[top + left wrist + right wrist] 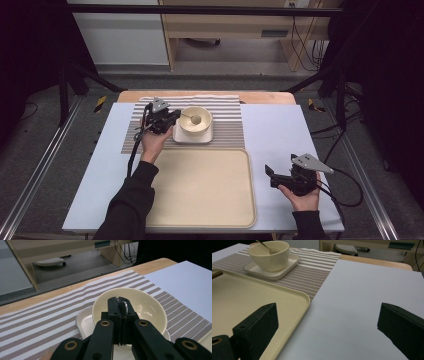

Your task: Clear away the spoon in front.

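**L claw pinched on spoon handle over bowl, R claw wide apart**

L gripper (172, 120), upper left-centre of high view: jaws together, clamped on thin metal spoon (123, 308) by its handle. In L gripper view the handle end sits between the jaw tips, just over the near rim of the round cream ceramic bowl (150, 307). Spoon head rests inside the bowl in high view.

R gripper (272, 176), lower right of high view: jaws far apart, holding nothing, over pale blue-white table sheet (280, 135).

Counts: 1 spoon, 1 bowl, 1 square white saucer (176, 136) under the bowl, 1 striped brown-white placemat (227, 120), 1 large beige plastic tray (200, 190), 2 grippers.

Hidden: most of the handle is covered by L jaws; saucer mostly under bowl; tray cut off at left in R gripper view.
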